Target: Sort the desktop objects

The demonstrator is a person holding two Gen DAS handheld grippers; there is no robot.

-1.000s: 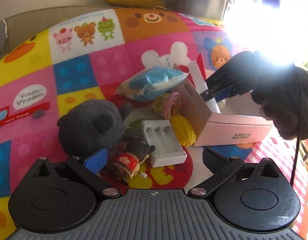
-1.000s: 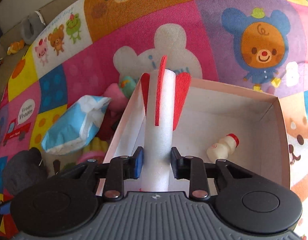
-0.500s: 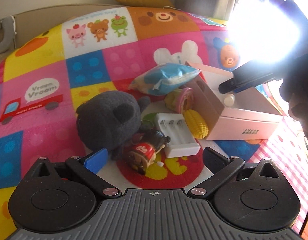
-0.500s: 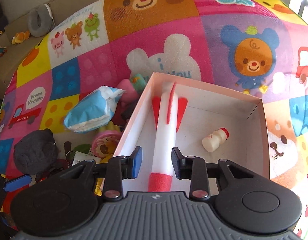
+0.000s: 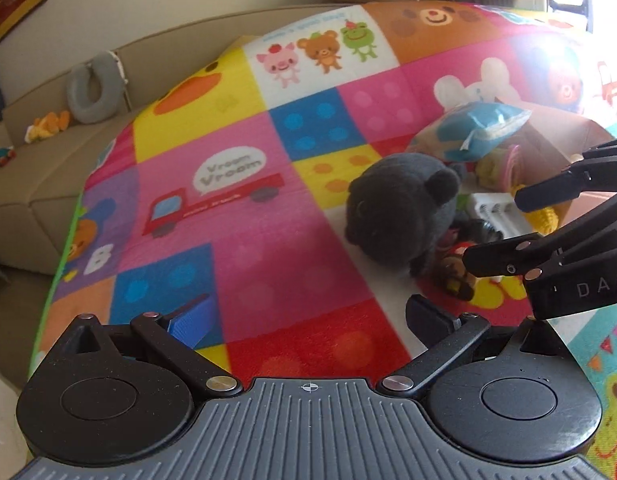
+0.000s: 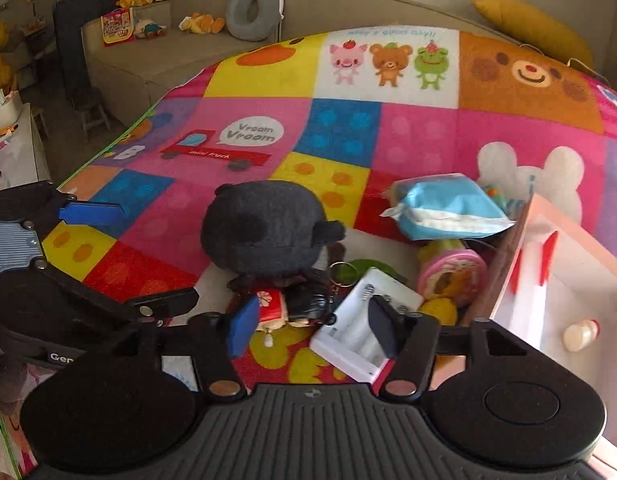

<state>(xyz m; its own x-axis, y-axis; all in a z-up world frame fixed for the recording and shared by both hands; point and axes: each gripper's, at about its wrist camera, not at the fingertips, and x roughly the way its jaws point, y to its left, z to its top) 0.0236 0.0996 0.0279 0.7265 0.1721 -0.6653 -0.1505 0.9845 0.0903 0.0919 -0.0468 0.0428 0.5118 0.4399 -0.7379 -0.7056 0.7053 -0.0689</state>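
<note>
A: What is laid out on the play mat (image 6: 420, 128), and why there?

B: A pile has been gathered near the pink box (image 6: 556, 280) so each piece can be lifted across its near wall. The box is set at the right of the heap; a white foam rocket (image 6: 528, 304) and a small bottle (image 6: 580, 334) are already lying inside it.

A: And outside it?

B: The dark plush toy (image 6: 264, 232) is seen at the left of the heap, the blue tissue pack (image 6: 444, 212) behind, resting on other toys. A white battery case (image 6: 364, 332) lies just beside a little doll (image 6: 292, 306) — both directly ahead of the right gripper (image 6: 312, 328).

A: How are the grippers held?

B: The right gripper is held over the pile with its fingers spread and nothing between them — apparently lined up for the next pick. The left gripper (image 5: 308, 320) is kept to the side, over bare mat, fingers wide apart and empty.
</note>
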